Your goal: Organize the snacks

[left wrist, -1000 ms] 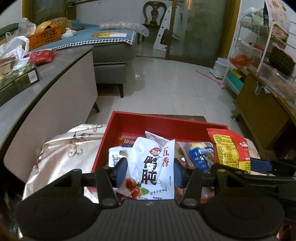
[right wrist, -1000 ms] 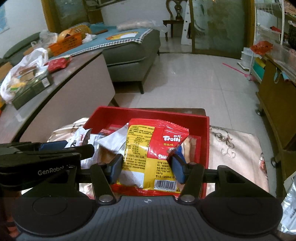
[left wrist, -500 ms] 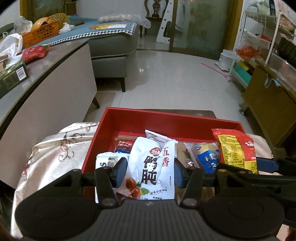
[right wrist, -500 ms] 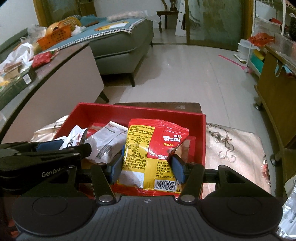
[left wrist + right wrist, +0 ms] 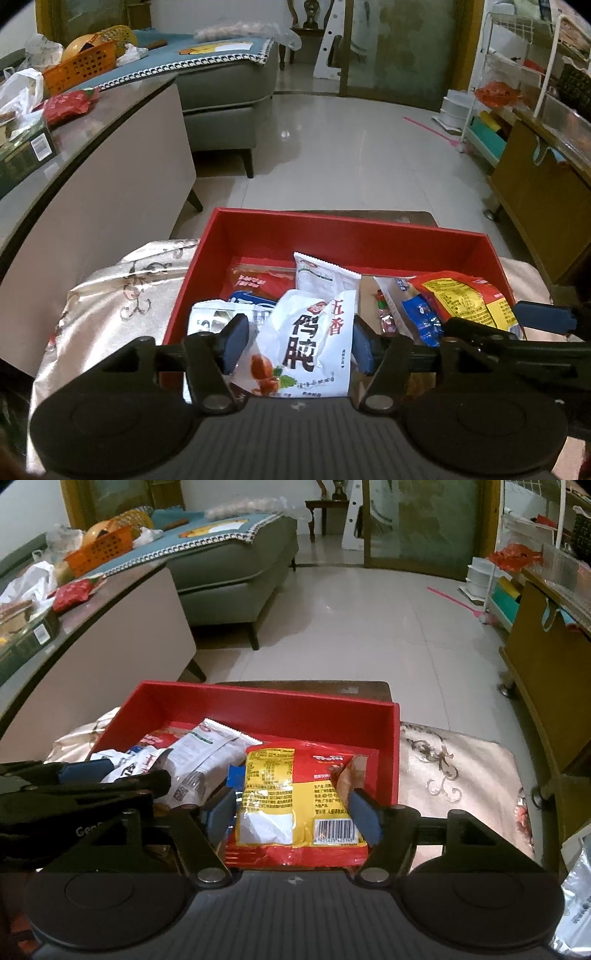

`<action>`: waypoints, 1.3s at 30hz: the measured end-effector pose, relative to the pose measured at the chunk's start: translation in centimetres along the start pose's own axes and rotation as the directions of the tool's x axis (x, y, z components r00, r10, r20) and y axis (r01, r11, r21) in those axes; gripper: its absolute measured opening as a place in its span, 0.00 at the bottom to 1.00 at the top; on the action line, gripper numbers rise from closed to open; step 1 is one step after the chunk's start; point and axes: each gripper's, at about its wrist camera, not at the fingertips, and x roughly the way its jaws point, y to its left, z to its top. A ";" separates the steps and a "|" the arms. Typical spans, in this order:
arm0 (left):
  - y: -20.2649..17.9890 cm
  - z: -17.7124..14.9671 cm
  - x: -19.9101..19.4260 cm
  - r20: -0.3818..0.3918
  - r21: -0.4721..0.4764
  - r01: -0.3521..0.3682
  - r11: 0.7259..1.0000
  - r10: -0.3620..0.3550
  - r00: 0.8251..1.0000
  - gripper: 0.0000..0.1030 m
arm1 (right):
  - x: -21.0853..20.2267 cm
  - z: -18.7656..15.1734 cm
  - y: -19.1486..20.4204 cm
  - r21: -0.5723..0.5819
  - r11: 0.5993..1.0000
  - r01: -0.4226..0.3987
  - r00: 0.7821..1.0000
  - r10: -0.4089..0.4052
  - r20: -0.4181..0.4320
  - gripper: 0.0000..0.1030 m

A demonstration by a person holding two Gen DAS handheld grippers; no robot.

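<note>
Sofa: grey upholstered couch (image 5: 225,88) with a blue patterned cover, far across the pale tiled floor.
Counter: long beige cabinet with a dark glossy top (image 5: 107,110), at left, carrying an orange plastic basket (image 5: 79,70) and a red foil bag (image 5: 66,107).
Cloth: cream satin table cover with brown scrollwork (image 5: 122,295), spread under the box.
Box: open red rectangular cardboard box (image 5: 343,236), resting on the cloth, half filled with snack packets.
Yellow packet: yellow-and-red plastic gummy bag (image 5: 295,797), lying in the box's right part, tilted over other packets, between the right blue pads.
White packet: white plastic snack bag with large black characters (image 5: 310,343), in the box's near-left part, atop other packets, between the left blue pads.
Right gripper (image 5: 291,812): jaws opening, pads just off the yellow packet's sides, grip released.
Left gripper (image 5: 297,341): jaws opening, left pad clear of the white packet, right pad just beside its edge, nothing clenched.
</note>
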 end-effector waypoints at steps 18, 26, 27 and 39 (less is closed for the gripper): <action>1.3 -2.1 -6.4 0.059 -0.009 0.011 1.000 -0.010 0.998 0.63 | -5.3 -2.0 0.4 0.011 1.000 -0.002 0.999 0.001 0.051 0.82; 1.8 -5.3 -9.3 0.045 -0.009 0.031 0.999 -0.031 0.999 0.66 | -7.9 -4.5 0.6 0.033 0.999 -0.007 0.999 0.006 0.049 0.84; 1.8 -5.7 -9.6 0.043 -0.013 0.034 0.999 -0.033 0.999 0.67 | -8.2 -4.9 0.6 0.033 0.999 -0.008 0.999 0.006 0.047 0.84; 1.7 -10.7 -13.6 0.046 -0.004 0.016 1.000 -0.016 0.999 0.75 | -12.3 -9.7 2.0 0.020 0.999 -0.042 0.999 0.042 0.029 0.85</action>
